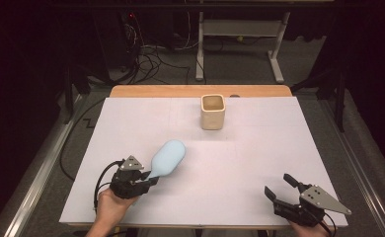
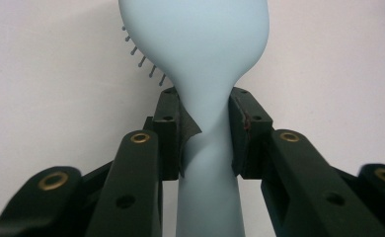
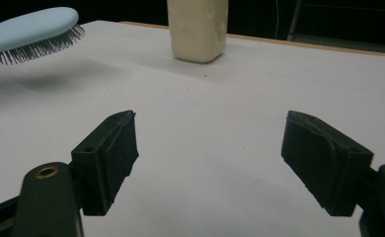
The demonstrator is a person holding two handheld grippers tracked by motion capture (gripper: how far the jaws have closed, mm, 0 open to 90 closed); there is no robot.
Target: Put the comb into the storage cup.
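Your left hand-held gripper pinches a pale blue brush at the narrow neck of its handle, where the jaws get a firm bite. The brush is lifted off the desk at the near left, bristles down and head pointing far and right toward a cream cup standing upright near the far edge, likely its destination. Your right hand-held gripper waits at the near right, jaws spread wide and holding nothing.

Brightly and evenly lit from above on the white table, dark all around. Soft shadow under the hairbrush; nearest jaws slightly blurred.
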